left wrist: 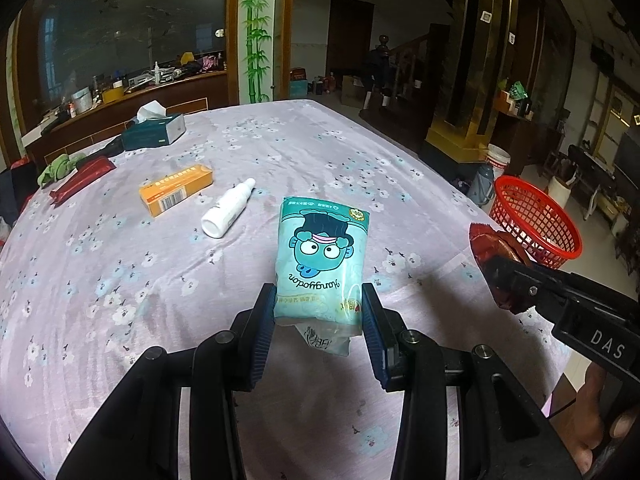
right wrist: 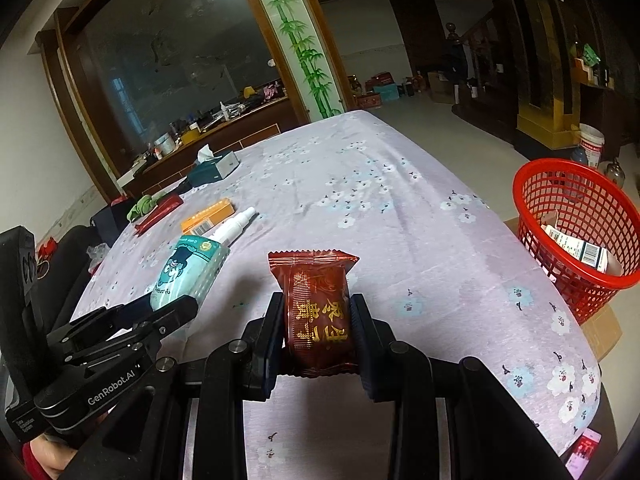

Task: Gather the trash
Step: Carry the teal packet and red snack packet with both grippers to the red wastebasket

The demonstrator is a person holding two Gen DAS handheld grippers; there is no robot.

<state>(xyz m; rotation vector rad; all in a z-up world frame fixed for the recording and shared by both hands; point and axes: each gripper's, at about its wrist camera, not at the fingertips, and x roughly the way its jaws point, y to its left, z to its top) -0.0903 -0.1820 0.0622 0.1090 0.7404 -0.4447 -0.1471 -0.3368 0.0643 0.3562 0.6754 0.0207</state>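
the red basket (right wrist: pixel 576 236) beside the table (right wrist: pixel 360 200) holds what looks like 1 or 2 boxes already, the left gripper (left wrist: pixel 318 312) is clamped on a teal tissue pack (left wrist: pixel 322 256), the right gripper (right wrist: pixel 318 320) on a red snack wrapper (right wrist: pixel 318 304), and an orange box (left wrist: pixel 176 188) and white bottle (left wrist: pixel 228 210) remain.

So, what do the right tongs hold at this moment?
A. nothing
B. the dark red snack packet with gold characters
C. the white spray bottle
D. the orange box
B: in the right wrist view the right tongs are closed on the dark red snack packet, while the white spray bottle and orange box lie on the table.
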